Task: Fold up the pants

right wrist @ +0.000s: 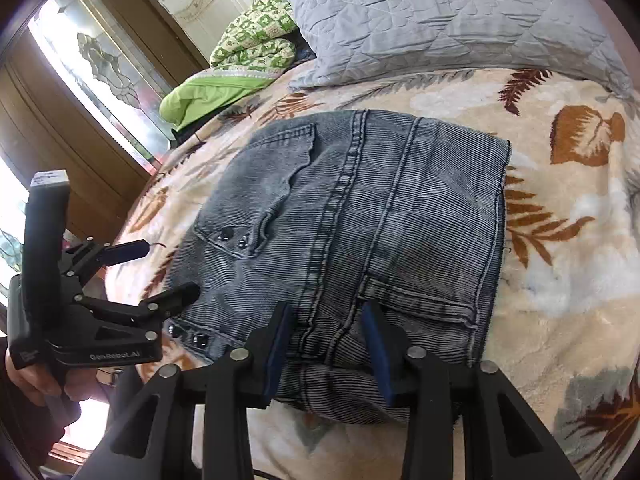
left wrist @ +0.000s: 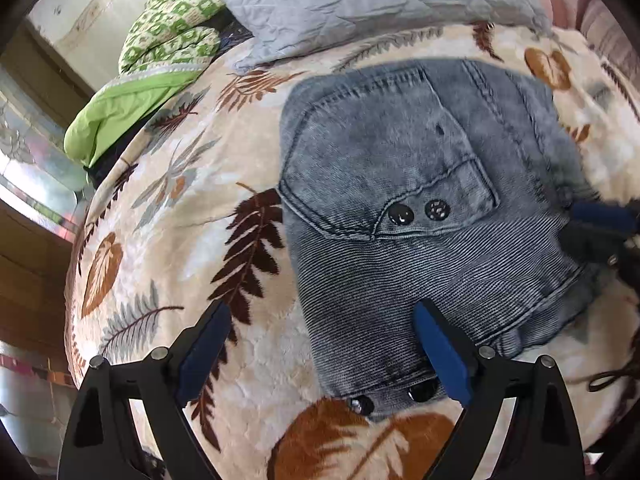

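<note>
Grey-blue denim pants (left wrist: 420, 208) lie folded into a compact stack on the leaf-patterned blanket (left wrist: 168, 216); they also show in the right wrist view (right wrist: 360, 216). My left gripper (left wrist: 320, 320) is open, hovering over the near left corner of the stack, and shows at the left of the right wrist view (right wrist: 170, 268). My right gripper (right wrist: 326, 320) is open, its fingers straddling the near edge of the pants without pinching them; it shows blurred at the right edge of the left wrist view (left wrist: 600, 220).
A grey quilted pillow (right wrist: 440, 16) lies behind the pants. A green patterned quilt (right wrist: 240, 60) is bunched at the back left. A wooden door with glass panels (right wrist: 100, 64) stands left of the bed.
</note>
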Action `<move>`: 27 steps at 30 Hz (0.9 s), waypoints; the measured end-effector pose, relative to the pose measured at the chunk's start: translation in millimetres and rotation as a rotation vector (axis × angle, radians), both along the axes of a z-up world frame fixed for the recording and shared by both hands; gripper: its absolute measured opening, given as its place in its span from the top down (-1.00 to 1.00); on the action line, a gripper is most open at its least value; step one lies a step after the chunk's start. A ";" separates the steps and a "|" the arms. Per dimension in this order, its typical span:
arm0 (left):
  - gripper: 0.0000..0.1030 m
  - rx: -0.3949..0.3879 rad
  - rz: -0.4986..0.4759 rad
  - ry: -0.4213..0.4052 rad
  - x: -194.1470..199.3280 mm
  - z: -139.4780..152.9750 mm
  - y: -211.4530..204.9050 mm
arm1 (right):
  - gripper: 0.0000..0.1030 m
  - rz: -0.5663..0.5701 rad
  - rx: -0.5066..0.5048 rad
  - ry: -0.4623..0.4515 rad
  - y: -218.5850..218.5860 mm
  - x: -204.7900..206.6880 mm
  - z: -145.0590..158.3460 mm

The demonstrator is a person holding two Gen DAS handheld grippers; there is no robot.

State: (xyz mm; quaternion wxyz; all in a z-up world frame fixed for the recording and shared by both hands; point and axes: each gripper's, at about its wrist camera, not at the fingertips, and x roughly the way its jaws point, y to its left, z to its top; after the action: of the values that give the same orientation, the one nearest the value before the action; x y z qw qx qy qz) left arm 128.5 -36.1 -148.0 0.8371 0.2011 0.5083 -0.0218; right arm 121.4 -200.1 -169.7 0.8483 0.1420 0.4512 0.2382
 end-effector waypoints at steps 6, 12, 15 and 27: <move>-0.82 -0.044 0.009 -0.001 0.3 -6.9 7.8 | 0.21 0.007 -0.030 -0.040 6.3 -3.3 -6.9; -0.83 -0.101 -0.019 0.013 2.6 -11.9 16.2 | 0.21 -0.043 -0.048 -0.109 9.8 -17.6 -13.7; -0.83 -0.163 -0.017 0.025 3.4 -12.6 24.8 | 0.21 -0.074 -0.066 -0.164 13.9 -27.3 -13.5; -0.83 -0.194 -0.080 -0.041 -19.3 -15.7 28.3 | 0.15 -0.144 -0.182 -0.229 14.1 -67.5 -15.3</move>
State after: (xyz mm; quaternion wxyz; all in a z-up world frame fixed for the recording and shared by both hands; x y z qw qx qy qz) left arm 109.2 -7.8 -163.7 0.8613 0.1396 0.4781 -0.1000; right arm 53.9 -186.0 -185.0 0.9184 0.0686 0.3598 0.1496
